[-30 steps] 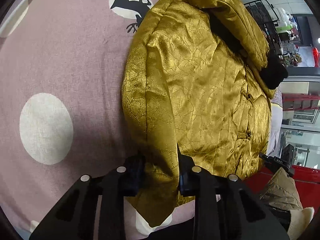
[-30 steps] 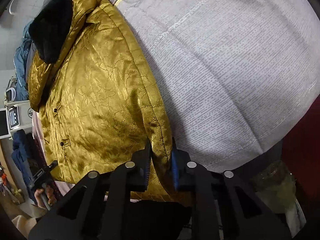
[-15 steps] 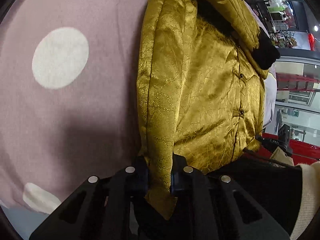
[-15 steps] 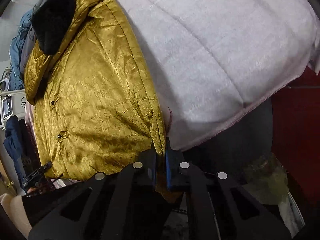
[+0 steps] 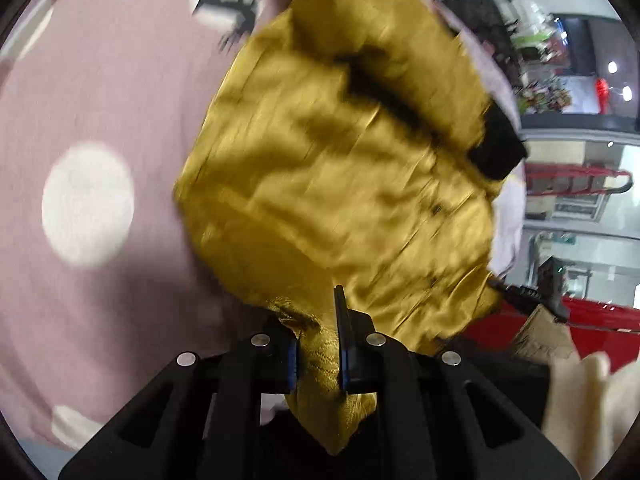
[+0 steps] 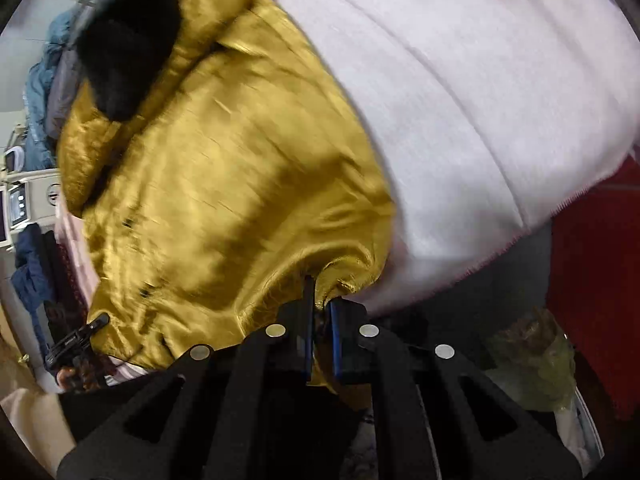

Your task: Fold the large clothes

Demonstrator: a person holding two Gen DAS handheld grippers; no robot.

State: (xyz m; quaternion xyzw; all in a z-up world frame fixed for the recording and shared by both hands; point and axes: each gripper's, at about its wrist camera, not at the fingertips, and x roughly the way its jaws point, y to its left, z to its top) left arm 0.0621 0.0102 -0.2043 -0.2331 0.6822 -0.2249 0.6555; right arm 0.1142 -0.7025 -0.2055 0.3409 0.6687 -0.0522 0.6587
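A shiny gold padded jacket [image 5: 340,184] with a black furry collar [image 5: 496,152] lies on a bed. My left gripper [image 5: 318,320] is shut on its bottom hem at one corner, over the pink spotted bedcover [image 5: 100,100]. My right gripper [image 6: 320,312] is shut on the jacket [image 6: 224,184] at the other hem corner, over a white quilt [image 6: 460,100]. The hem is bunched and raised between the two grippers. The black collar [image 6: 124,52] lies at the far end. Both views are blurred.
Red furniture [image 5: 600,320] and a wire rack [image 5: 480,12] stand beyond the bed on the left gripper's right. Blue clothes [image 6: 40,92] lie behind the collar. The quilt's edge [image 6: 540,228] drops off to a dark gap and a red surface [image 6: 600,300].
Both grippers have lifted the hem and carried it forward toward the collar, so the jacket's lower part buckles and shortens. Both stay shut on the fabric.
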